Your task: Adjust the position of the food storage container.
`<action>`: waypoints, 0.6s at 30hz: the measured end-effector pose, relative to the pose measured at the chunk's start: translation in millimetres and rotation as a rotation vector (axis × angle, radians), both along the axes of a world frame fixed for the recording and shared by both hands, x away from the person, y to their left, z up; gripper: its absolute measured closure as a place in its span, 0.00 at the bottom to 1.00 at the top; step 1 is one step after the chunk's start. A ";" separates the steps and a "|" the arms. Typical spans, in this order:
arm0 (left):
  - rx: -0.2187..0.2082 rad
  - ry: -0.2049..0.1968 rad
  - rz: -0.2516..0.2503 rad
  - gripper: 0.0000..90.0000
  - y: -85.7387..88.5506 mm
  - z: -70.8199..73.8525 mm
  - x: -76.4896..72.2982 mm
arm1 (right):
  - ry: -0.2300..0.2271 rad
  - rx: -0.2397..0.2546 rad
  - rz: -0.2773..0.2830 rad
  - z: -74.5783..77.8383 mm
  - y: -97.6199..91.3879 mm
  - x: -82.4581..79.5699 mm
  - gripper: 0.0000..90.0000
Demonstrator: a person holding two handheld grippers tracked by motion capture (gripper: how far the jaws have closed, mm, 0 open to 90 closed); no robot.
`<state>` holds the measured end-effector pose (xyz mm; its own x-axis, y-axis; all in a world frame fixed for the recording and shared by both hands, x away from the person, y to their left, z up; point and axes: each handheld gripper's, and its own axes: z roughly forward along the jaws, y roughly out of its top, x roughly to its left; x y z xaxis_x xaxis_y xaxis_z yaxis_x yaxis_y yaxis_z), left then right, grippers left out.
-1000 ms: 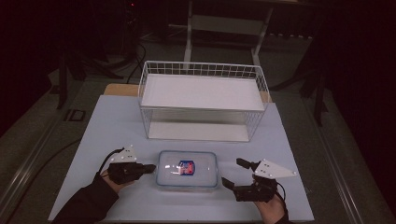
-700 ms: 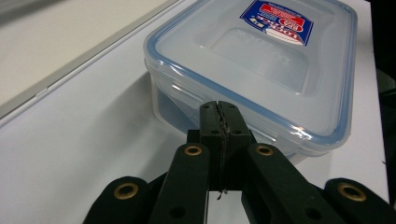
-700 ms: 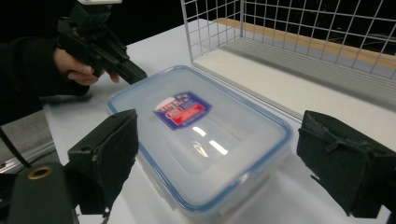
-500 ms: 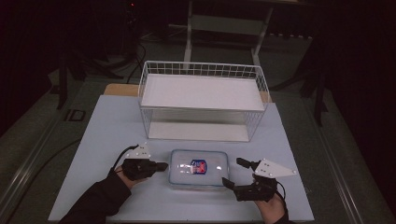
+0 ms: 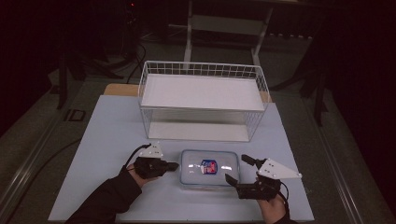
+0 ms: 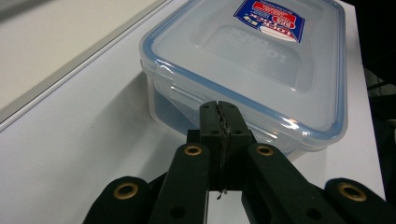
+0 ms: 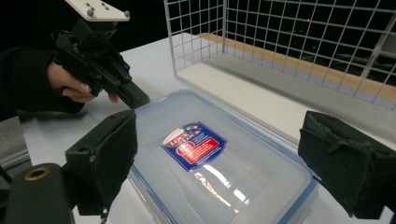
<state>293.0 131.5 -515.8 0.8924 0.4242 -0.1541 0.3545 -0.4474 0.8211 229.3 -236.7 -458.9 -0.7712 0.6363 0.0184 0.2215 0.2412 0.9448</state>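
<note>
While the box is lying on the counter in front of the basket, long axis crosswise, its left end is being met by the clenched, empty jaws of the left gripper. Its right end is being straddled by the right gripper, jaws released. "LOCK&LOCK" is being shown on its lid label.

Left gripper slid right, pushing food container toward right gripper.
</note>
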 end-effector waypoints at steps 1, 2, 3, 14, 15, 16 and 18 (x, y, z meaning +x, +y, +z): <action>-0.012 -0.004 -0.012 0.99 1.0 1.6 -0.8 | -0.005 0.000 -0.004 0.6 -0.2 -0.6 0.13; -0.012 -0.004 -0.012 0.94 1.0 1.6 -0.8 | -0.005 0.000 -0.004 0.6 -0.2 -0.6 0.13; -0.016 -0.011 -0.019 0.89 2.7 6.6 -2.9 | -0.035 -0.014 -0.020 2.1 -0.8 -1.9 0.13; -0.244 0.042 0.067 0.14 1.8 48.2 -11.9 | -0.070 -0.044 -0.017 12.3 -10.4 3.7 0.16; -0.262 0.057 0.083 0.08 -0.1 52.4 -11.8 | -0.064 -0.039 -0.019 13.3 -11.7 5.5 0.16; -0.265 0.069 0.085 0.02 -1.9 56.6 -11.2 | -0.057 -0.033 -0.024 14.1 -13.1 7.4 0.16; -0.269 0.070 0.110 0.01 -4.8 64.1 -10.4 | -0.018 -0.021 -0.023 16.5 -15.5 11.9 0.16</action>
<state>282.5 126.7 -451.7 0.8265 0.4532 -0.3339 0.4489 -0.1728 0.8767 241.2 -252.2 -442.4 -0.7562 0.6543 -0.0093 0.2102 0.2564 0.9435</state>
